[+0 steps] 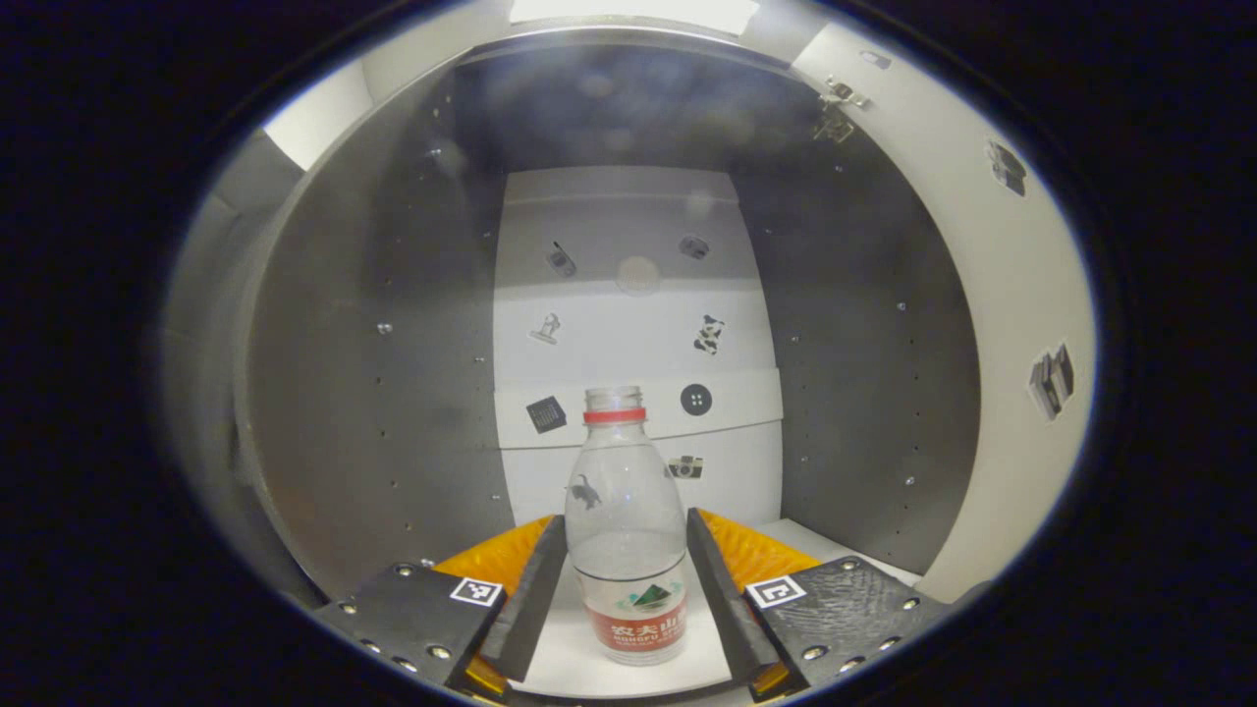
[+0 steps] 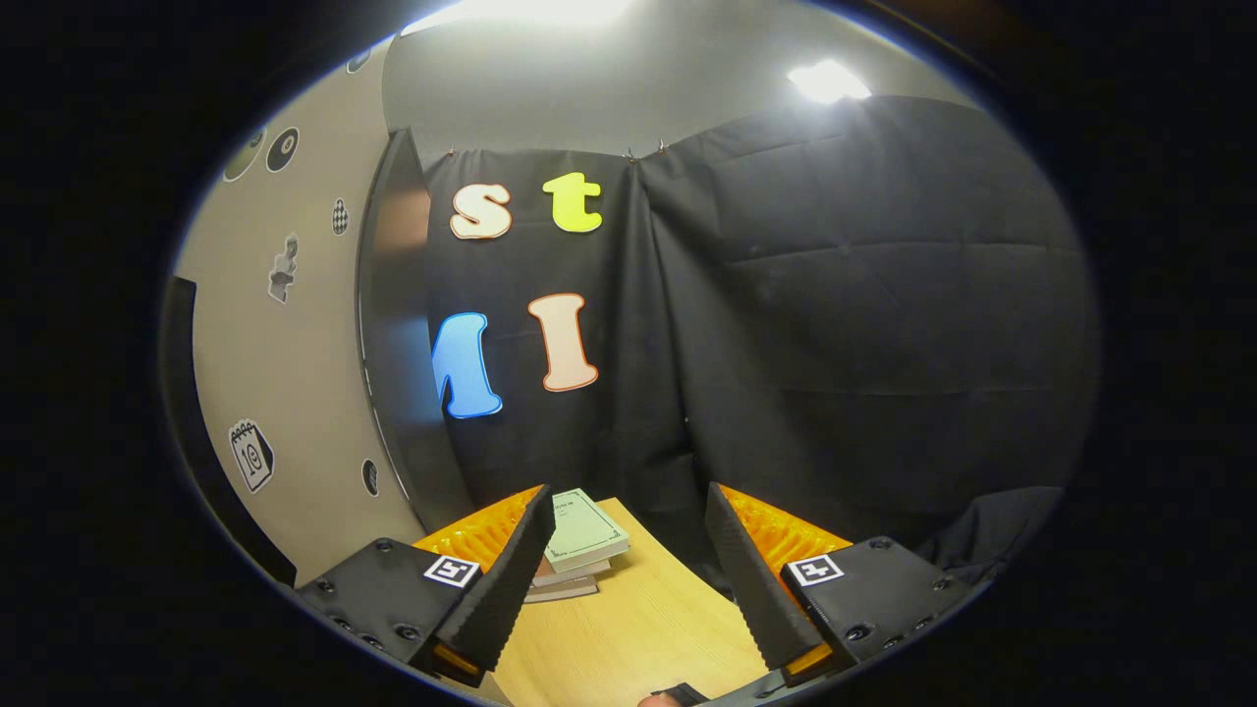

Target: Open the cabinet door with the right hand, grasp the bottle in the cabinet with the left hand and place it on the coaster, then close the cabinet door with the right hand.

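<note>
Left gripper [image 1: 626, 574] jaws flank the bottle [image 1: 626, 535] at six o'clock, gaps visible, not yet pinching; uneven closing could tip it. Right gripper [image 2: 628, 570] jaws gape empty.

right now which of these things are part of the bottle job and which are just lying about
Part of the job:
- bottle, upright in the cabinet, between the open left gripper fingers
- cabinet door, open
- right gripper, open, holding nothing

Lying about:
- stack of books on the wooden table
- stickers
</note>
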{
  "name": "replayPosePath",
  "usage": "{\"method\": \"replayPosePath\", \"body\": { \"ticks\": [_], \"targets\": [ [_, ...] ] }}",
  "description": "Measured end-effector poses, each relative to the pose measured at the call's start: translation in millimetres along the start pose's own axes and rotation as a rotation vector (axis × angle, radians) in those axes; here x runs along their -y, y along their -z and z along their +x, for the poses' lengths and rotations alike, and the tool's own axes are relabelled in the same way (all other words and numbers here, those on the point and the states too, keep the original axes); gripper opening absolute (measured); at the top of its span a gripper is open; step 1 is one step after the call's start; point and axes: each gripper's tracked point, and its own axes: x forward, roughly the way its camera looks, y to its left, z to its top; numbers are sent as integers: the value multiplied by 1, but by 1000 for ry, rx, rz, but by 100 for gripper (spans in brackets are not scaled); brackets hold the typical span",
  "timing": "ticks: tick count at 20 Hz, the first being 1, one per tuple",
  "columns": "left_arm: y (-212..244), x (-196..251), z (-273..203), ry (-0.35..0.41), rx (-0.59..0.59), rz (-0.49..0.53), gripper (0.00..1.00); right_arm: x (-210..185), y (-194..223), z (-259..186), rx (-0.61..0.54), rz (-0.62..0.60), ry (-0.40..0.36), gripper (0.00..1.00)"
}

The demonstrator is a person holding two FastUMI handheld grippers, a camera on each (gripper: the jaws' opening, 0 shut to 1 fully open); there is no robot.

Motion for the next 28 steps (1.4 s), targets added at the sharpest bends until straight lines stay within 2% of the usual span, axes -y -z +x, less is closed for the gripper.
{"method": "replayPosePath", "body": {
  "ticks": [3, 4, 7, 8, 10, 11, 12, 13, 16, 17, 19, 28],
  "targets": [
    [-13, -8, -23, -10, 30, -27, 72, -4, 0, 0, -3, -3, -32, 94],
    [-17, -12, -31, -18, 38, -32, 77, -5, -1, -1, -2, -6, -44, 98],
    [-27, -24, -59, -43, 53, -40, 76, -9, -1, 0, 5, -17, -82, 98],
    [-30, -27, -69, -53, 58, -43, 76, -10, -2, -1, 6, -20, -95, 94],
    [-34, -37, -92, -75, 62, -49, 75, -16, -2, -1, 6, -23, -123, 94],
    [-33, -41, -101, -85, 61, -54, 74, -17, -1, 0, 5, -24, -138, 98],
    [-34, -45, -112, -94, 61, -60, 74, -18, -1, -1, 3, -26, -152, 94],
    [-32, -48, -123, -102, 59, -65, 73, -20, -1, -2, 2, -29, -166, 98],
    [-25, -59, -155, -128, 57, -68, 72, -25, 2, -3, -7, -40, -207, 98],
    [-20, -64, -168, -140, 59, -65, 72, -26, 2, -3, -11, -44, -217, 94],
    [-12, -69, -191, -155, 53, -53, 72, -28, 4, -7, -19, -49, -240, 98],
    [45, -77, -271, -202, 5, -64, 72, -34, 10, -15, -49, -55, -302, 98]
  ]
}}
